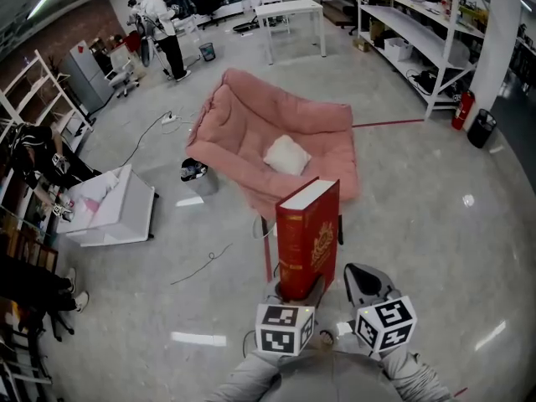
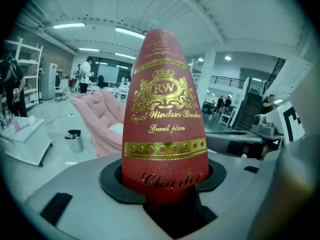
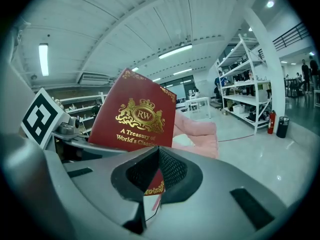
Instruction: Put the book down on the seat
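A thick red book (image 1: 308, 237) with gold lettering stands upright in the air, in front of me. My left gripper (image 1: 297, 289) is shut on its lower end, and in the left gripper view the spine (image 2: 165, 114) rises straight out of the gripper (image 2: 165, 180). My right gripper (image 1: 365, 280) hovers just right of the book, shut with nothing in it. From the right gripper (image 3: 156, 166) the front cover (image 3: 137, 116) shows behind the closed jaws, apart from them. The seat, a pink floor sofa (image 1: 285, 132) with a white cushion (image 1: 286, 154), lies beyond the book.
A small bin (image 1: 197, 175) stands at the sofa's left, and a low white box (image 1: 113, 205) is further left. Cables and a red tape line (image 1: 387, 124) run over the grey floor. A person (image 1: 163, 25), a white table (image 1: 293, 11) and shelving (image 1: 427, 36) stand at the back.
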Available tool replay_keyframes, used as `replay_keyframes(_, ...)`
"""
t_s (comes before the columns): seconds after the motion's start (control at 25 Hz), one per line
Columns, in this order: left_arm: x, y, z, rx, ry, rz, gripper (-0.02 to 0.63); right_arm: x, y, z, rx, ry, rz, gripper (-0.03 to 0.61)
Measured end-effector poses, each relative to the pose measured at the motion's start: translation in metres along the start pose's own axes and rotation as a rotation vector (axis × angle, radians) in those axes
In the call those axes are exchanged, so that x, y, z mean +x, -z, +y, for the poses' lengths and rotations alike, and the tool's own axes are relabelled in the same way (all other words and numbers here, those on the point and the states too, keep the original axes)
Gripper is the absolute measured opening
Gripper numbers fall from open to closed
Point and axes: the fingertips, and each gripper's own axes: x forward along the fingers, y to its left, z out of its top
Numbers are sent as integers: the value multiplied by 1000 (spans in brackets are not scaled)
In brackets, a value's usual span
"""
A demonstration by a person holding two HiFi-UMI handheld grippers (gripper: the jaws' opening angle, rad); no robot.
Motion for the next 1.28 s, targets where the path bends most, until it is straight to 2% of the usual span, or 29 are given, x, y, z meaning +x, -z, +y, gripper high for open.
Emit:
replay_keyframes(0.72,72,-48,63,-33,34,23,244,88,-29,-32,0,26,34,5)
replay_keyframes(1.28,124,-98,108,-23,63,54,244,154,-60,-57,20,51,57,5)
